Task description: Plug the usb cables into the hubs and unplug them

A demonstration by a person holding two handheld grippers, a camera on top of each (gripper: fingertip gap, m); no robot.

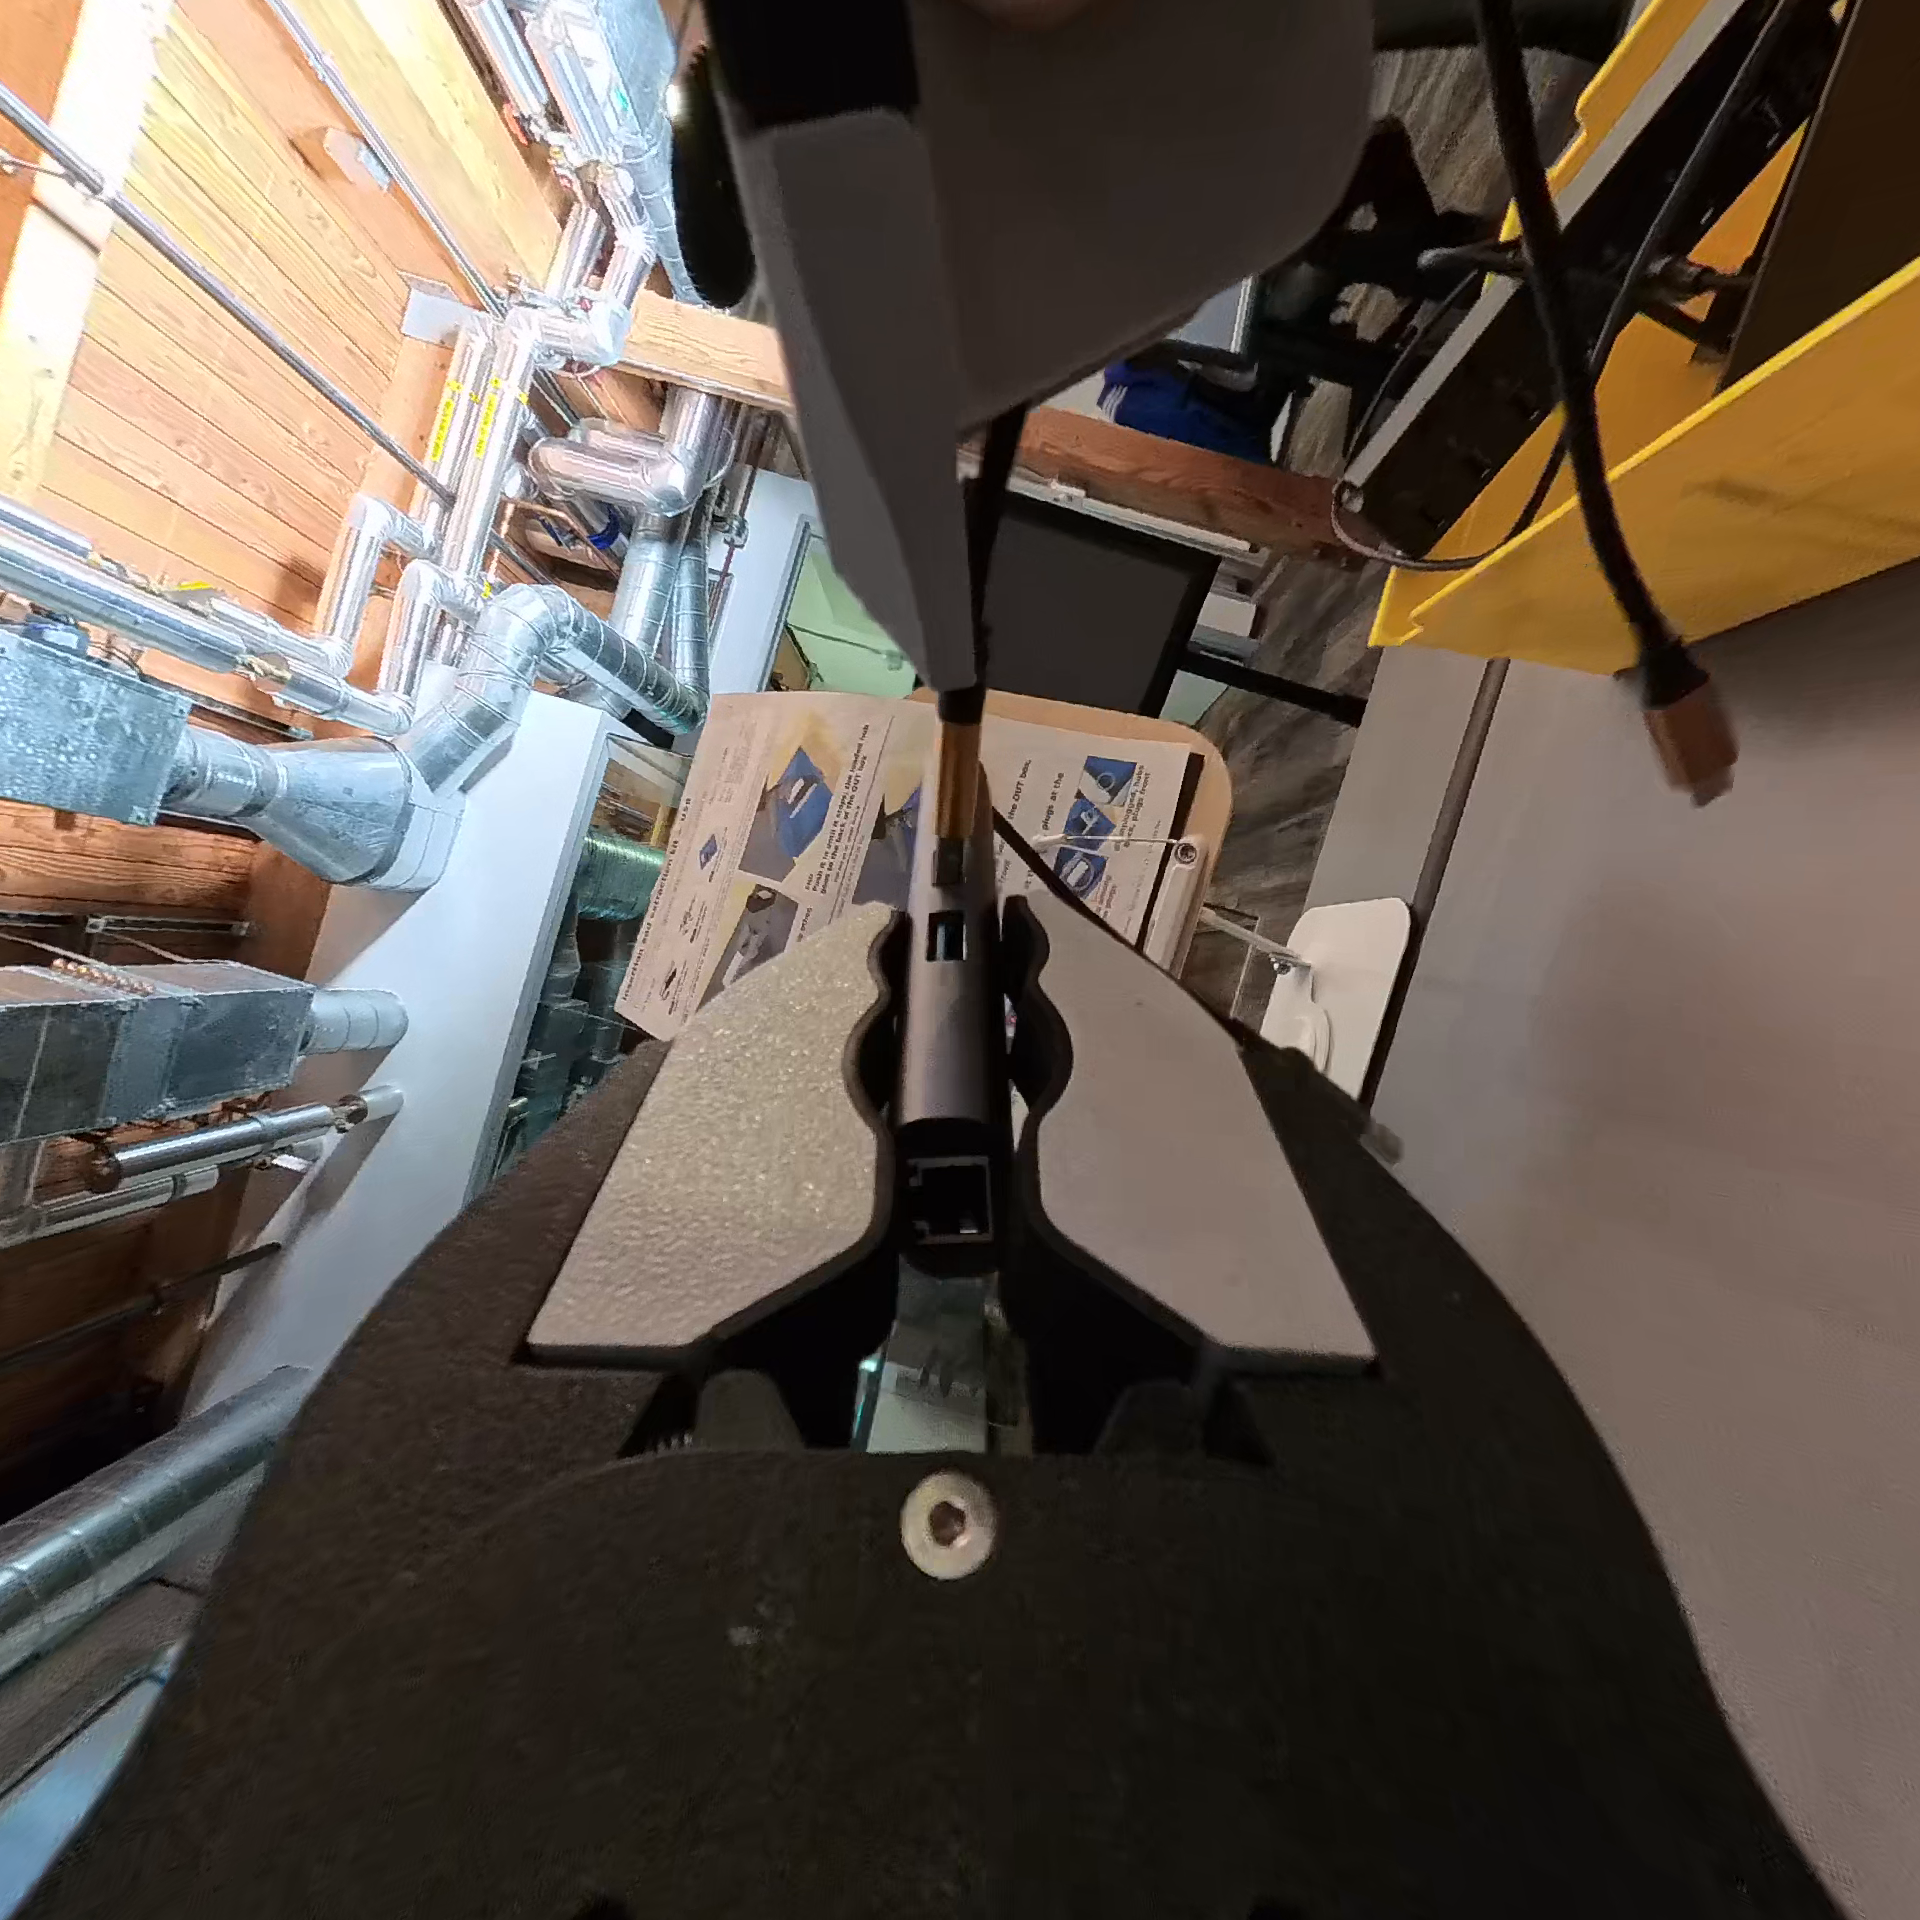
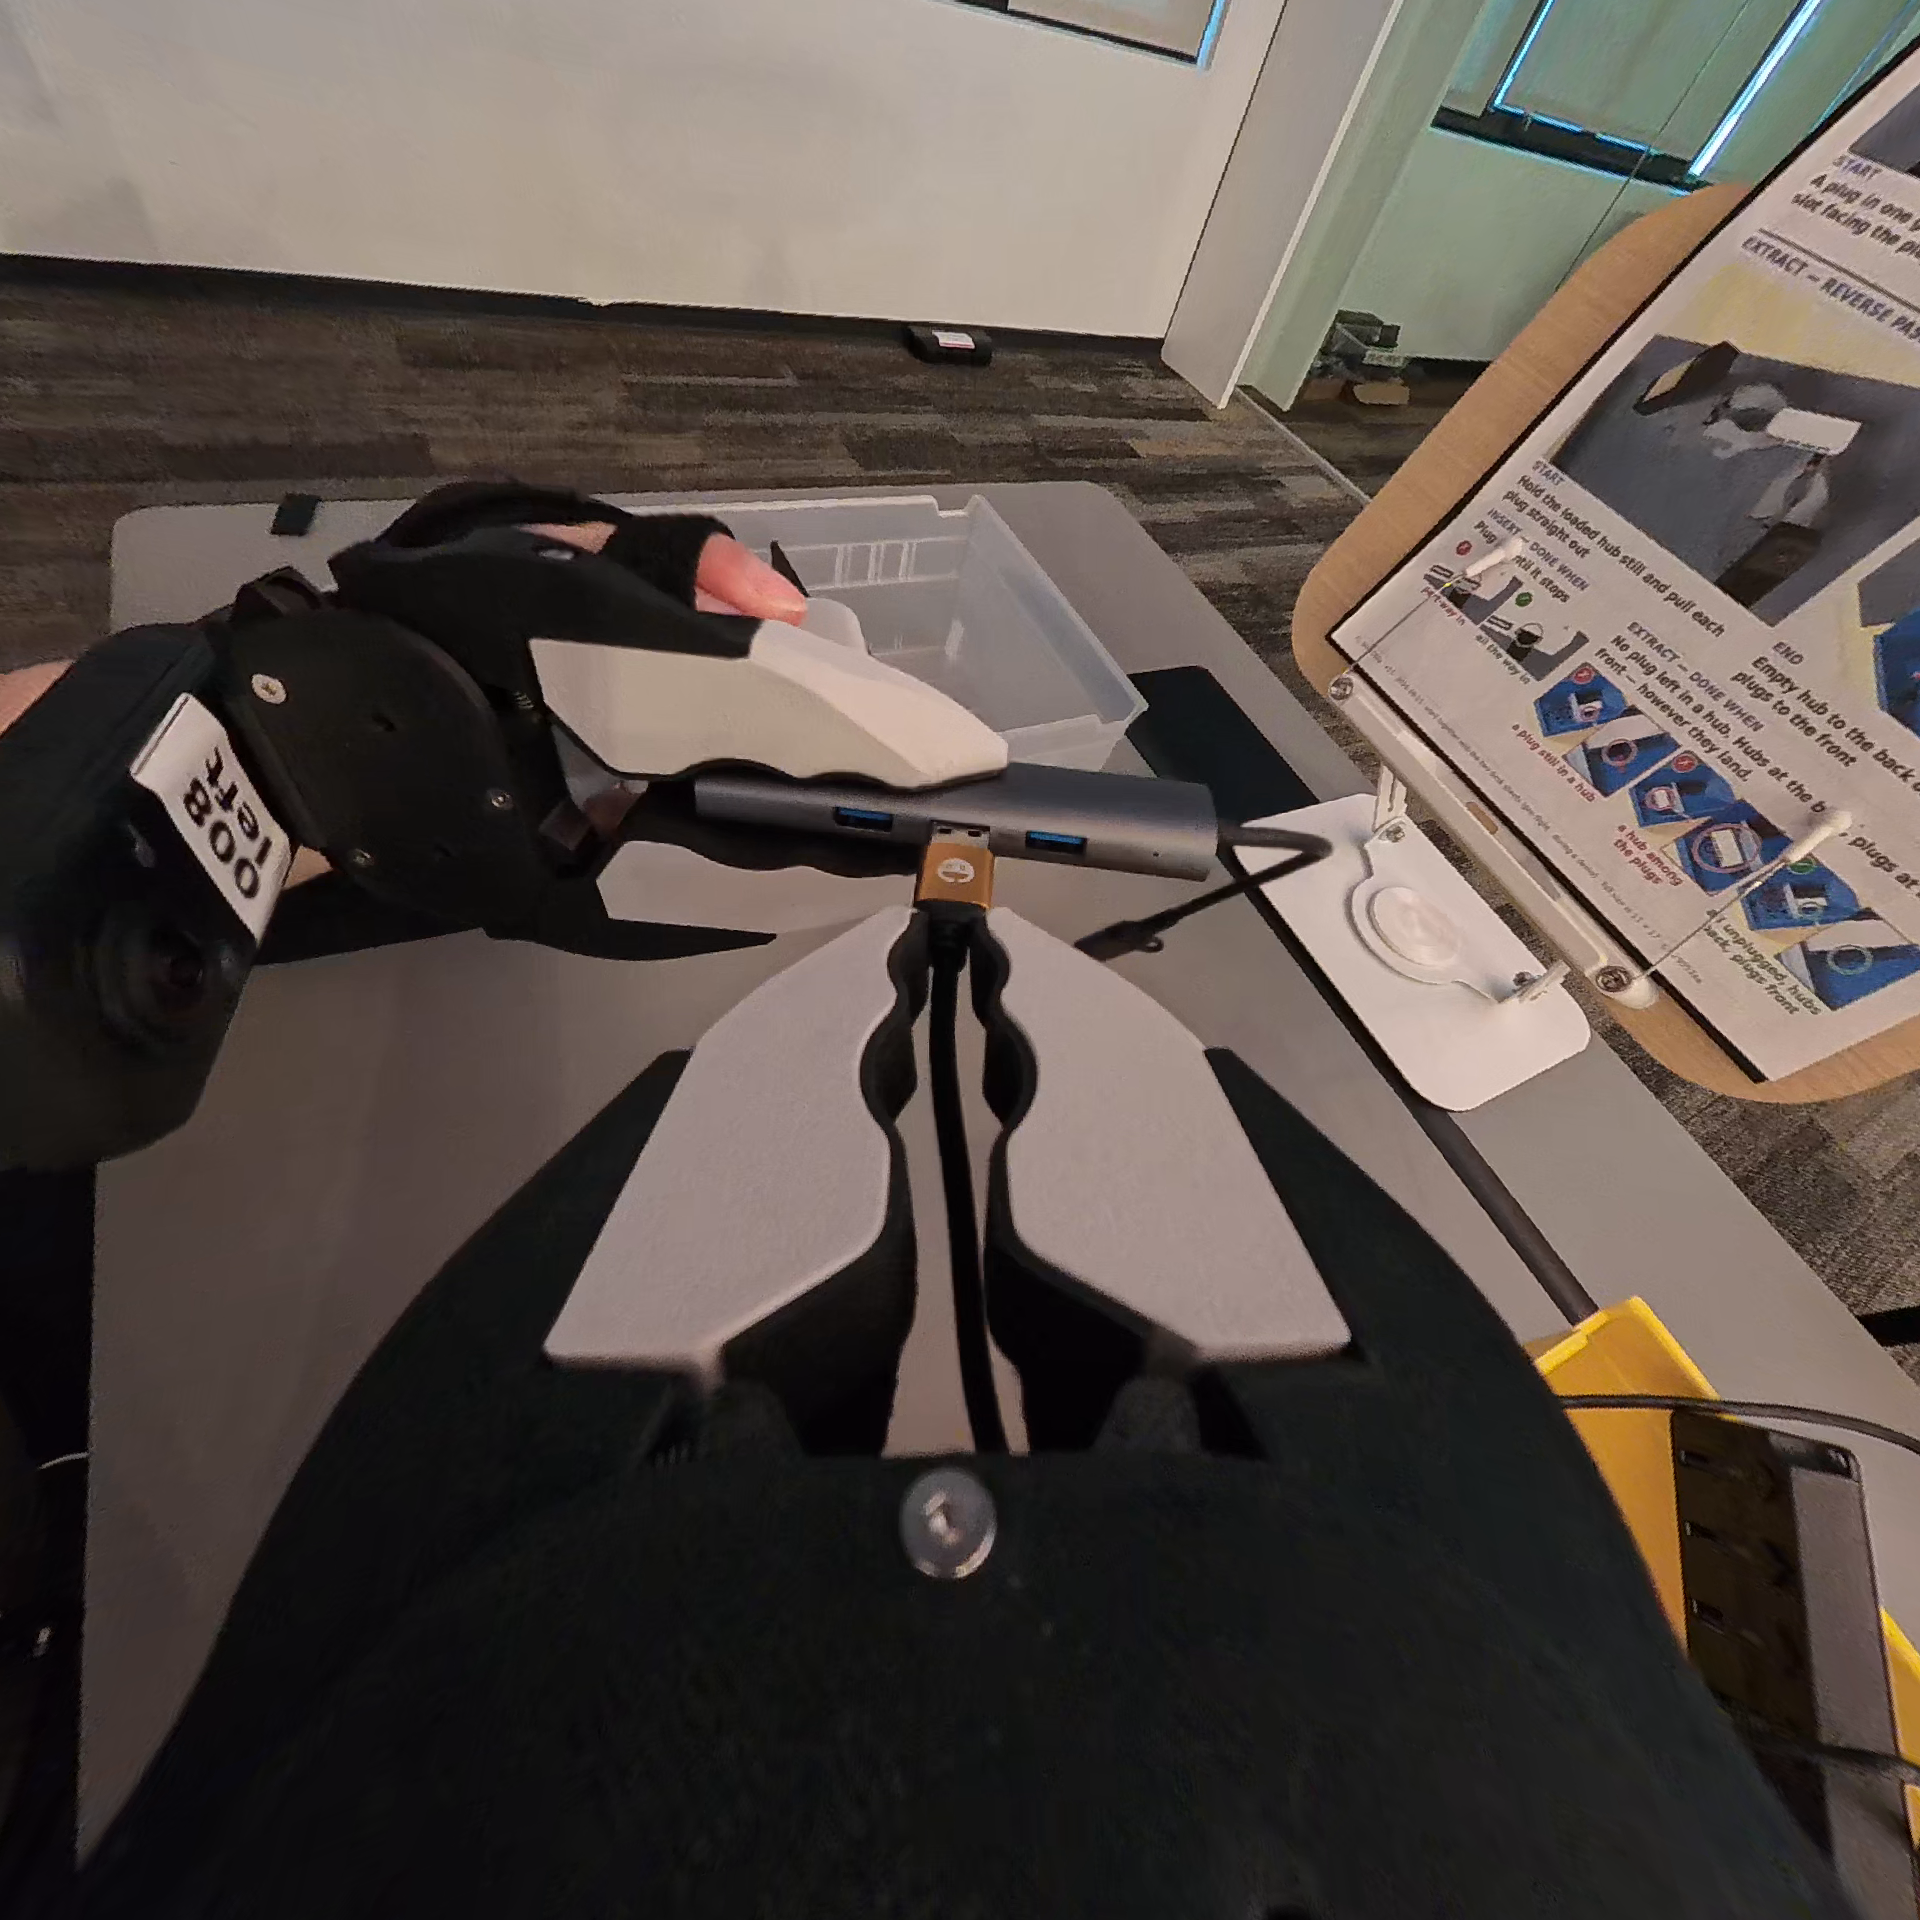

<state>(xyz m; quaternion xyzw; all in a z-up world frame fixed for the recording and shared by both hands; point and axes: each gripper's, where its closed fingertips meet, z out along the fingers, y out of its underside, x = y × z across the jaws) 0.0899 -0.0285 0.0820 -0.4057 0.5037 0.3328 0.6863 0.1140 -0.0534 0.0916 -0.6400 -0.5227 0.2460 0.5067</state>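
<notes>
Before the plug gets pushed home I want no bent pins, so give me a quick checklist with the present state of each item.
1. Left claw shut on the grey hub: ok.
2. Right claw shut on the black cable behind the gold plug: ok.
3. Plug tip at the middle port, in line with it: ok.
4. Plug fully seated: not ok, metal still shows.
5. Plug right way up: cannot tell.

Right gripper [image 2: 951, 940]: black textured body, two pale grey fingers [image 2: 769, 1153] with wavy black-lined inner edges, silver hex screw [image 2: 947, 1524] at centre. Left gripper [image 1: 948, 997]: same build, matching screw [image 1: 948, 1524]; black housing carries white label [image 2: 213, 816]. Hand [image 2: 540, 582] wears black fingerless glove.
</notes>
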